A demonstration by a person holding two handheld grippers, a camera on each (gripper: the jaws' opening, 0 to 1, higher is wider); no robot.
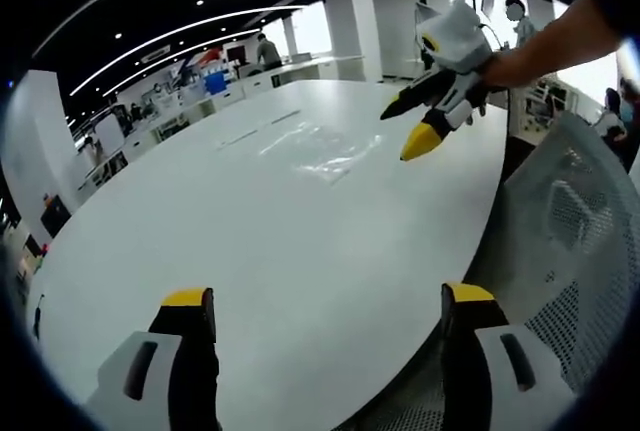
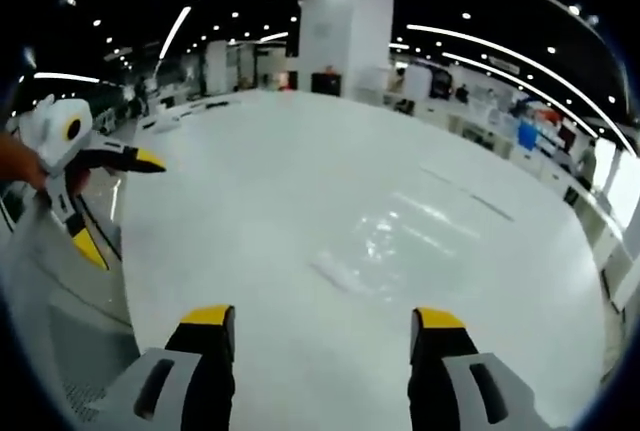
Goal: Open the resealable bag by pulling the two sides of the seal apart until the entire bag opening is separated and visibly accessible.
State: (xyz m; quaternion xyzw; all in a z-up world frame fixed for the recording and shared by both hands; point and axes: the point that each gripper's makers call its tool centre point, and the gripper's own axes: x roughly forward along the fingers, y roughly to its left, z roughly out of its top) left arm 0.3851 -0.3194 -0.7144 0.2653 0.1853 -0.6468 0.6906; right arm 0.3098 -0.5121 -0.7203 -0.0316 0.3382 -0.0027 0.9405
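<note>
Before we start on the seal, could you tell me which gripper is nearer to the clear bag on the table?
The right gripper, as far as these views show. It hovers open above the table just beside the bag. The left gripper is open too, back near the table's edge, the bag well ahead of it.

I hold both grippers aloft, the left gripper (image 1: 330, 311) and the right gripper (image 2: 325, 329) each with jaws spread wide, gripping nothing.

one clear resealable bag (image 1: 318, 151) on one white table (image 1: 250, 241); two grippers: left gripper (image 1: 330, 311), right gripper (image 2: 322, 331); one mesh chair (image 1: 570, 251).
</note>
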